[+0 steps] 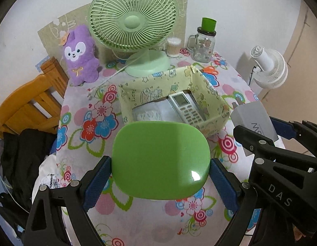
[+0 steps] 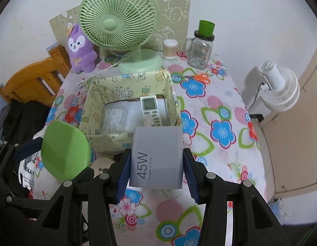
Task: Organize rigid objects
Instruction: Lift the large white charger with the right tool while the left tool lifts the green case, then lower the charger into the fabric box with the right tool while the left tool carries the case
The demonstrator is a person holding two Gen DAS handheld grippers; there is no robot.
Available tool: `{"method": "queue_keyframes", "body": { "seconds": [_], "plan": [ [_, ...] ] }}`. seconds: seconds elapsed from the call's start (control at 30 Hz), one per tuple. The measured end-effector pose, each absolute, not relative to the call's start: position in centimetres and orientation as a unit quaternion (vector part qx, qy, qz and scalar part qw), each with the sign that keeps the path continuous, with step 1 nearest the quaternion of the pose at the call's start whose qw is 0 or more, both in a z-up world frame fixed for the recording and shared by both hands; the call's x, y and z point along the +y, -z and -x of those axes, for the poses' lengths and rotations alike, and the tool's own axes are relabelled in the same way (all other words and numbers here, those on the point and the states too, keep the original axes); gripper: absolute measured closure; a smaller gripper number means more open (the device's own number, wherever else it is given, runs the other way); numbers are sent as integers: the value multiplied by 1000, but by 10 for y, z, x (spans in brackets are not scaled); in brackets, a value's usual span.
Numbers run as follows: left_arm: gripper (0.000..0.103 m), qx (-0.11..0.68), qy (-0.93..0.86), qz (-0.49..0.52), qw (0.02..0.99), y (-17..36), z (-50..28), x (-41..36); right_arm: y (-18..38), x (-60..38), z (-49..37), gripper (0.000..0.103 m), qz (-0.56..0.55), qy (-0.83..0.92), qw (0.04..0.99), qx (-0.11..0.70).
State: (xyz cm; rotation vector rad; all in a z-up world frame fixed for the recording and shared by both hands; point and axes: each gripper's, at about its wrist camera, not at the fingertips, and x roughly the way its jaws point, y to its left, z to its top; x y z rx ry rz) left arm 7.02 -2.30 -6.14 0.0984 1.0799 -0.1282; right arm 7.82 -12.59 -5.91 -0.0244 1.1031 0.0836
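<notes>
left claw (image 1: 160, 176) pinching green case (image 1: 160, 160); right claw (image 2: 156, 176) pinching grey charger box (image 2: 157, 155); both above yellow box (image 2: 127, 94)

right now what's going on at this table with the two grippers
A person is tidying with a gripper in each hand. The left gripper is shut on a green case; the right gripper is shut on a grey 45W charger box. Both are held above the floral tablecloth, just in front of the yellow storage box, which already holds a remote control.
</notes>
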Motion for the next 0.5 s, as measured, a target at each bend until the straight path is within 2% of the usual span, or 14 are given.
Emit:
{"method": "queue_keyframes", "body": {
  "seconds": [0.5],
  "plan": [
    [8,513,31,-32,858,62,-108,-27,59,-132,-128,52,37,-78,849,521]
  ]
}}
